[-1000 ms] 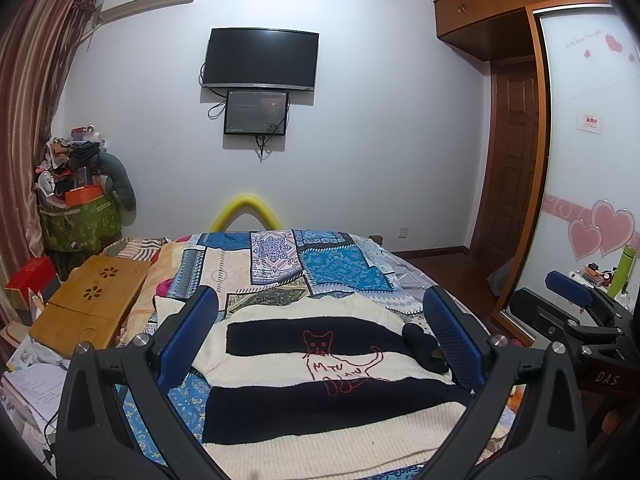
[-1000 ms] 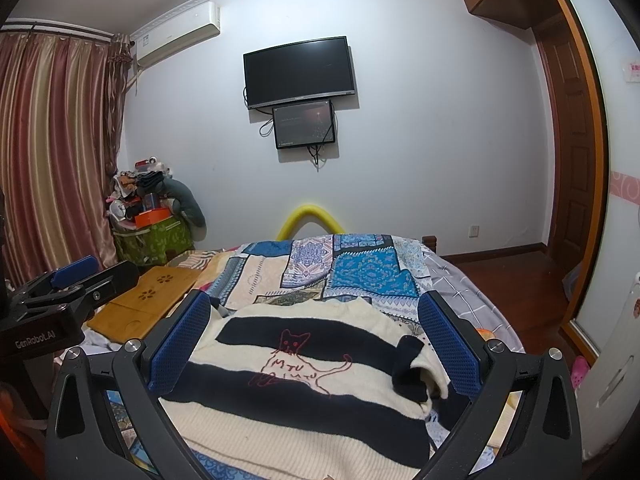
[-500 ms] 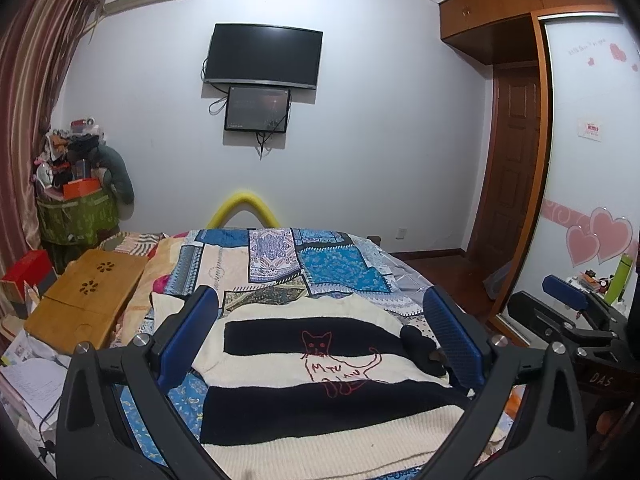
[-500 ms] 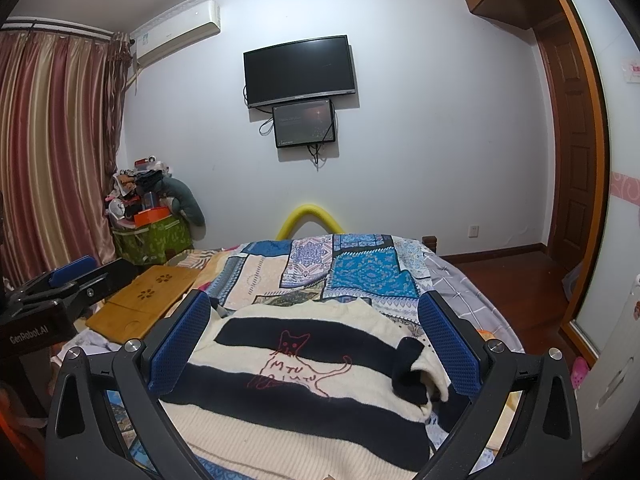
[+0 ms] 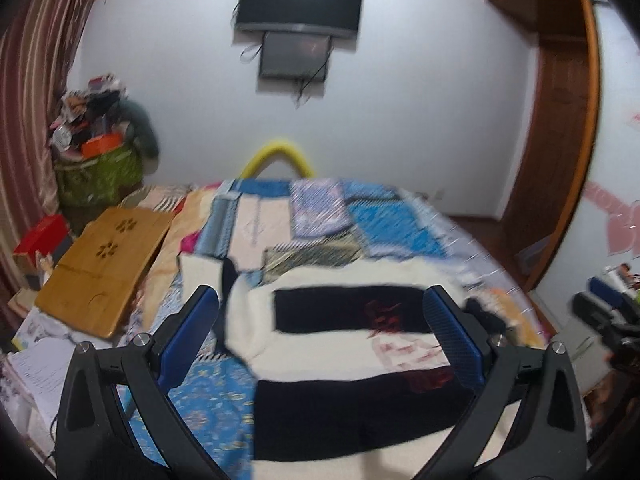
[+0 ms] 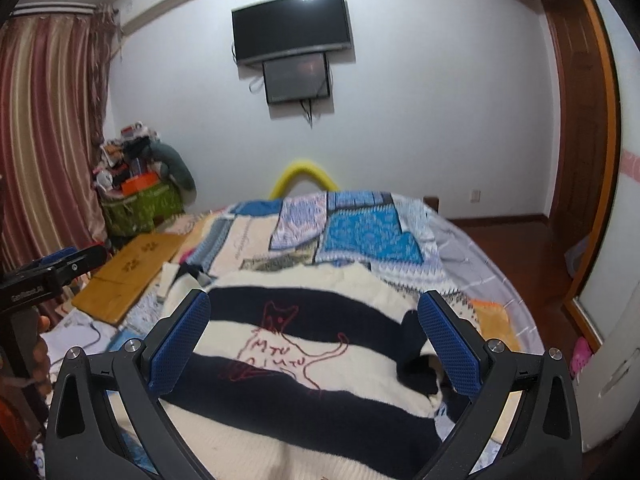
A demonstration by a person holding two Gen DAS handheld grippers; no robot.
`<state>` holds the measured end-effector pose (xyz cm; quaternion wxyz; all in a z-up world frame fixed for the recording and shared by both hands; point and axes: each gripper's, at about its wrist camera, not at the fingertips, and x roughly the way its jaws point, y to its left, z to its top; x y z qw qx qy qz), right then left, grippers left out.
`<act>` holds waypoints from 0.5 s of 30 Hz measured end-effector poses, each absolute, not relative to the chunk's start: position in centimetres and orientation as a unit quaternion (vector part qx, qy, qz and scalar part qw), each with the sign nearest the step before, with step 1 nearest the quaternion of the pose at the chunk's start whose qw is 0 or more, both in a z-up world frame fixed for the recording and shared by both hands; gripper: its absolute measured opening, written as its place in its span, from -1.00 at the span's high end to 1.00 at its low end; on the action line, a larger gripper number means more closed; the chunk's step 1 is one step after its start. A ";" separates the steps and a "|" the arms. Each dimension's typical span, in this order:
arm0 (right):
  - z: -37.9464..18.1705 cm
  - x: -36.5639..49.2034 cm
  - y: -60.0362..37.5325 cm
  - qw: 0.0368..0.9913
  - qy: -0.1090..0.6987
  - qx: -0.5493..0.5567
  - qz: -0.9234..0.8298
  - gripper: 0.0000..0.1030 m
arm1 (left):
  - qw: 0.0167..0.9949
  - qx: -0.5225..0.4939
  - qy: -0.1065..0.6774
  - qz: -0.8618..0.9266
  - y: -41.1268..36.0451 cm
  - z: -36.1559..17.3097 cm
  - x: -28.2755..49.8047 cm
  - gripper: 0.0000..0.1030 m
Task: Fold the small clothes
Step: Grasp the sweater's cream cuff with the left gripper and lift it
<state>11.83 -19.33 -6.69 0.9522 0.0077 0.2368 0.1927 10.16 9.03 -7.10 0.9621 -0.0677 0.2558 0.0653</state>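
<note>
Both jaws spread, empty | left gripper (image 5: pixel 320 320), right gripper (image 6: pixel 314 320) above striped cat sweater (image 6: pixel 304 344) | pinch sleeve (image 6: pixel 420 364) at 3 o'clock, fold inward flat

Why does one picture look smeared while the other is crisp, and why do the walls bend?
Left wrist view: motion blur smears the striped sweater and quilt. Right wrist view: sharp, the sweater's red cat outline is readable. Both views: the fisheye lens curves the walls and darkens the corners.
</note>
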 end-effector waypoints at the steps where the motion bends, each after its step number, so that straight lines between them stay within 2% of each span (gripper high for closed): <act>1: -7.0 12.3 -19.2 0.951 0.243 0.005 0.191 -1.00 | 0.957 -0.070 0.269 0.076 9.9 -7.9 11.0 -1.00; 10: -8.6 16.8 -17.6 0.940 0.278 -0.046 0.190 -1.00 | 0.902 -0.170 0.375 0.132 19.4 -15.3 17.3 -1.00; 15: -8.9 19.4 -16.4 0.931 0.291 -0.071 0.207 -1.00 | 0.875 -0.193 0.410 0.172 23.7 -18.8 20.0 -0.90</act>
